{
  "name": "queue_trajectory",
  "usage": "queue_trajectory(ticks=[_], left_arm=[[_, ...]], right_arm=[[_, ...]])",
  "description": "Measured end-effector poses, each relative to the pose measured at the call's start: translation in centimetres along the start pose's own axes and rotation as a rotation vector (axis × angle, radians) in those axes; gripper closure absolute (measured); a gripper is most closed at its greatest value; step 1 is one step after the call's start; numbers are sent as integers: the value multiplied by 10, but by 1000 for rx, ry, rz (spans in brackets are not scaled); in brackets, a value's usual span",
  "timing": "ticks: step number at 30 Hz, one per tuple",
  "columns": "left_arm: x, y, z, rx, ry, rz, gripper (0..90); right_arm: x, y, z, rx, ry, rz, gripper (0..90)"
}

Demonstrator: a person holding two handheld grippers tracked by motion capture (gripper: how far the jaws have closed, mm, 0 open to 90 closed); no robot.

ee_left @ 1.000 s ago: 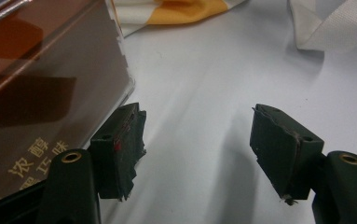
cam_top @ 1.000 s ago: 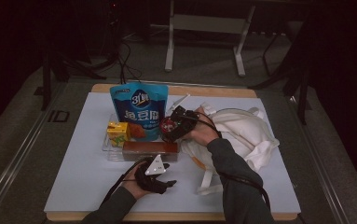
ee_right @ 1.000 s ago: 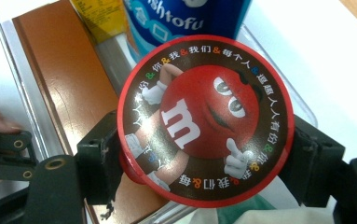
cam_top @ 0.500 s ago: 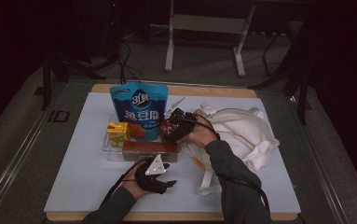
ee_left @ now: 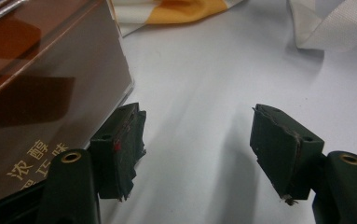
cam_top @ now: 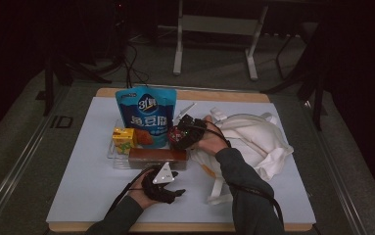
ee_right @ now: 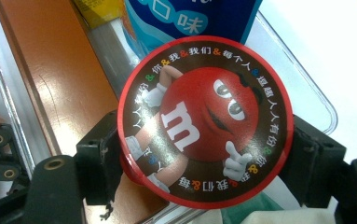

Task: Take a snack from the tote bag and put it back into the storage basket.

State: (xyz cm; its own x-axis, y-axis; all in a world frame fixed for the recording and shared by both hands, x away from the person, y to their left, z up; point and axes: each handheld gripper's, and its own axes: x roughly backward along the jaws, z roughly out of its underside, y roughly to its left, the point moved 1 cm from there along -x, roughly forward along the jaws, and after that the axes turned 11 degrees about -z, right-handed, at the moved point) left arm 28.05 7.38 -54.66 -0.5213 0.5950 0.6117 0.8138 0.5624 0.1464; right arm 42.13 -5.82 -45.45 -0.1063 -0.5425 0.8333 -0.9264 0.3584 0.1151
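Observation:
A round red M&M's tub [ee_right: 204, 116] sits between the jaws of my right gripper [ee_right: 203, 156], which is shut on its sides. In the high view that gripper [cam_top: 181, 138] holds the tub [cam_top: 174, 133] just over the right end of a clear tray [cam_top: 112, 152], beside a blue snack bag [cam_top: 146, 115]. My left gripper [cam_top: 175, 188] rests low on the white mat, near the front of a long brown box [cam_top: 156, 157]. Its jaws stand open in the left gripper view [ee_left: 197, 135] with only bare mat between them, and the brown box [ee_left: 45, 88] is close against the left jaw.
A yellow juice carton [cam_top: 124, 139] stands in the tray left of the brown box. A white cloth bag [cam_top: 253, 142] with loose straps lies on the right half of the mat [cam_top: 77, 186]. The floor and metal stand legs [cam_top: 177, 44] lie beyond the table's far edge.

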Motion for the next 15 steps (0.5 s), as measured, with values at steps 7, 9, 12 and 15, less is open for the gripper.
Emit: queue_trajectory(ticks=[7, 9, 12, 15], left_arm=[[0, 0, 0, -3, 0, 0, 338], [0, 0, 0, -2, 1, -1, 338], [0, 0, 0, -2, 2, -1, 338], [0, 0, 0, 0, 1, -1, 338]], right_arm=[[7, 0, -3, 5, -32, -3, 242], [10, 0, -2, 5, -31, -1, 245], [13, -1, -2, 2, -34, 2, 253], [16, -1, 0, 8, -33, 6, 278]])
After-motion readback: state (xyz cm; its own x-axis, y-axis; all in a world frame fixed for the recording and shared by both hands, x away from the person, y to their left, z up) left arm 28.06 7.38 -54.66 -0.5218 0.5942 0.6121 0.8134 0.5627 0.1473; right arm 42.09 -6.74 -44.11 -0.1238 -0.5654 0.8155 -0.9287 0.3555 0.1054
